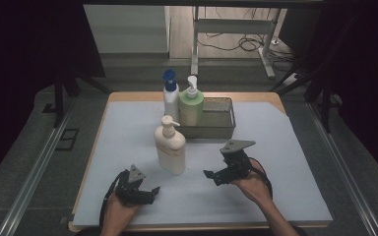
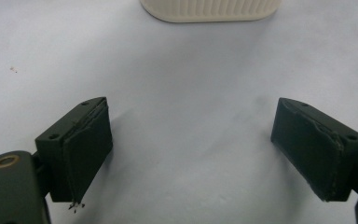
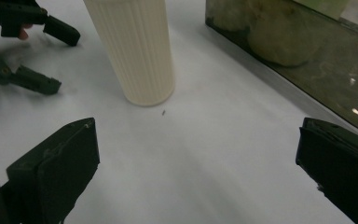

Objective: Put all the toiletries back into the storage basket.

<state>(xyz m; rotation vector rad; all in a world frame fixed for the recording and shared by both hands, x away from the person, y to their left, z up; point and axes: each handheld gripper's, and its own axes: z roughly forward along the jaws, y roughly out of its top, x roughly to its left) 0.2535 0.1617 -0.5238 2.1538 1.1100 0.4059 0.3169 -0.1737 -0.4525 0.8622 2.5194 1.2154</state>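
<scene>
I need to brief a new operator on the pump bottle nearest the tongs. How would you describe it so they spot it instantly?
Start at the pale sheet covering the wooden table, then find the grey metal basket near its far edge. Just in front of the basket's left end stands the cream ribbed plastic pump bottle, alone on the sheet. Unlike the green pump bottle and the white bottle with a blue cap behind, it is cream all over.

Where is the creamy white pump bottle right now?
In the high view the cream pump bottle stands upright on the white table cover, just in front of the metal basket, between the left gripper and the right gripper.
</scene>
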